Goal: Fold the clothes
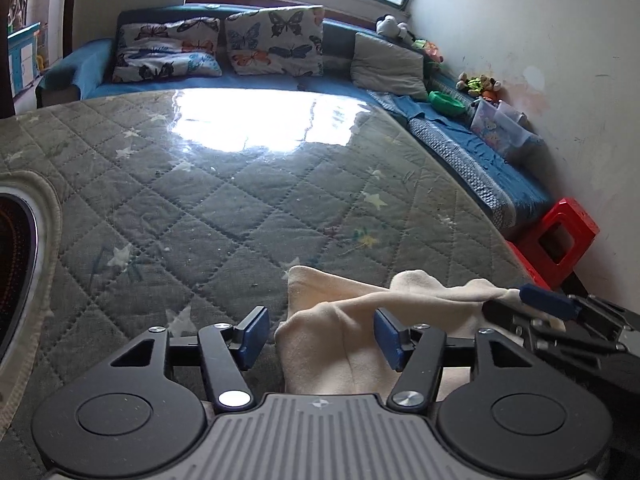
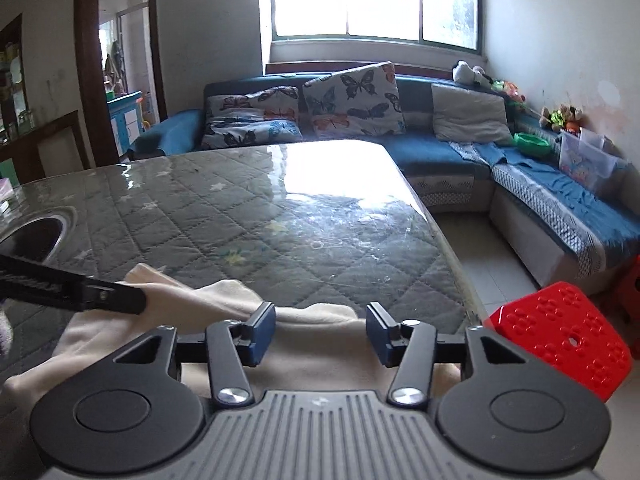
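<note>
- A cream garment [image 1: 344,320] lies bunched at the near edge of our worktop [image 1: 224,200], which is covered in quilted grey cloth under clear plastic.
- Our left gripper [image 1: 320,340] hovers over the garment's left part, jaws spread and holding nothing.
- Our right gripper [image 2: 320,332] hangs over its right part, jaws likewise spread.
- We judge that a neat fold needs the cloth flattened, then matching edges pinched evenly.

Each tool, the left tool [image 1: 320,338] and the right tool [image 2: 321,334], looks alike: a ribbed grey housing with a small cross mark, two round black discs, black link arms pinned by silver screws, and flat blue pads [image 1: 253,336] at the fingertips.
</note>
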`<control>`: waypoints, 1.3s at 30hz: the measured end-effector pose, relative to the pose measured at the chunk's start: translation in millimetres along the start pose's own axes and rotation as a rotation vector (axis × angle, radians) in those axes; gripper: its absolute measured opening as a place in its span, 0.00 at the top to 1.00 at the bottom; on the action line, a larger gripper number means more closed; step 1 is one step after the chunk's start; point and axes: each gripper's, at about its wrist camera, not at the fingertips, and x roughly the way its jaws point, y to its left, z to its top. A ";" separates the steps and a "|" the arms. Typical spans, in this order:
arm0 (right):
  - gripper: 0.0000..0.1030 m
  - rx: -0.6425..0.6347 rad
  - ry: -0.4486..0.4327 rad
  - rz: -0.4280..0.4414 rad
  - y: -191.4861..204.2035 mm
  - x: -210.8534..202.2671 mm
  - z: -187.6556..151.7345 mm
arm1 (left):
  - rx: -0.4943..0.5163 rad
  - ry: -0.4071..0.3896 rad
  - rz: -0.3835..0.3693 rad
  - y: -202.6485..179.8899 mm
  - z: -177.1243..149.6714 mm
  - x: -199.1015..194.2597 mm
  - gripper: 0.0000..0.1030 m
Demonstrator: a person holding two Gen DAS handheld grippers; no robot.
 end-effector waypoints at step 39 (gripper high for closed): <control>0.08 -0.004 -0.025 -0.039 43.6 -108.2 -80.8 | 0.230 -0.089 0.038 -15.5 -88.1 -66.1 0.03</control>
